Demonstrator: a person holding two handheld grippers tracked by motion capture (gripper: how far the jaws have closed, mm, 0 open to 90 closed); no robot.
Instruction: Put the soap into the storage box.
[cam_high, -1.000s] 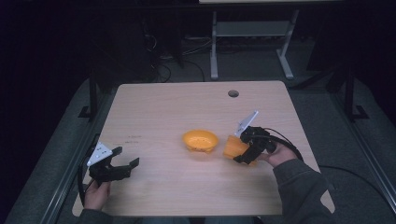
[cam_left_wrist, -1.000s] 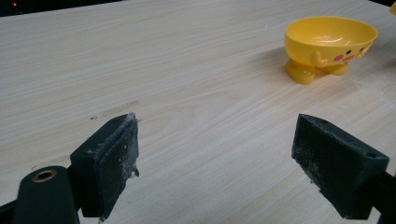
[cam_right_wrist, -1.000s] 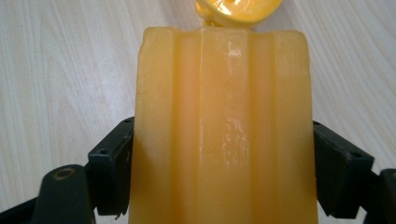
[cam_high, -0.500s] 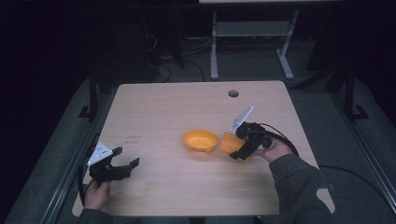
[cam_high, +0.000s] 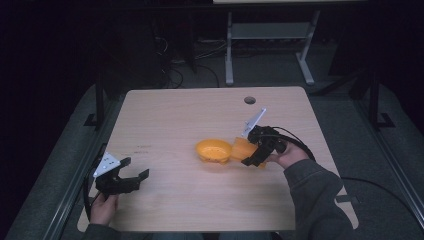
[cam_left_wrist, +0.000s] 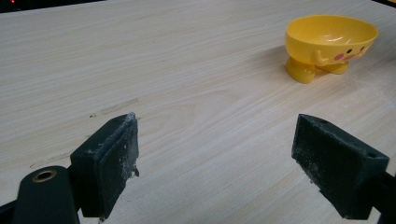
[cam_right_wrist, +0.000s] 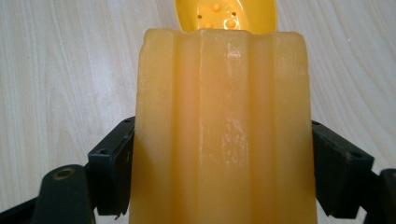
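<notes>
A yellow bowl (cam_high: 214, 150) with small feet and a face stands near the middle of the table (cam_high: 175, 115); the same bowl (cam_left_wrist: 329, 44) appears far right in the left gripper view. My right gripper (cam_high: 251, 157) is shut on an orange ribbed cup (cam_high: 243, 148), tipped toward the bowl's right rim. In the right gripper view the cup (cam_right_wrist: 219, 126) sits between the jaws, its far end over the bowl (cam_right_wrist: 226, 14), which holds a few small yellow beads. My left gripper (cam_high: 131, 179) rests open at the table's front left, nothing between its pads (cam_left_wrist: 109, 161).
A round cable hole (cam_high: 249, 100) lies at the table's back right. Metal stand legs (cam_high: 230, 55) and cables are on the floor behind the table. The person's right sleeve (cam_high: 315, 200) crosses the front right corner.
My right gripper has carried the orange cup leftward to the bowl's rim and tilted it further toward the bowl. The left gripper has stayed still.
</notes>
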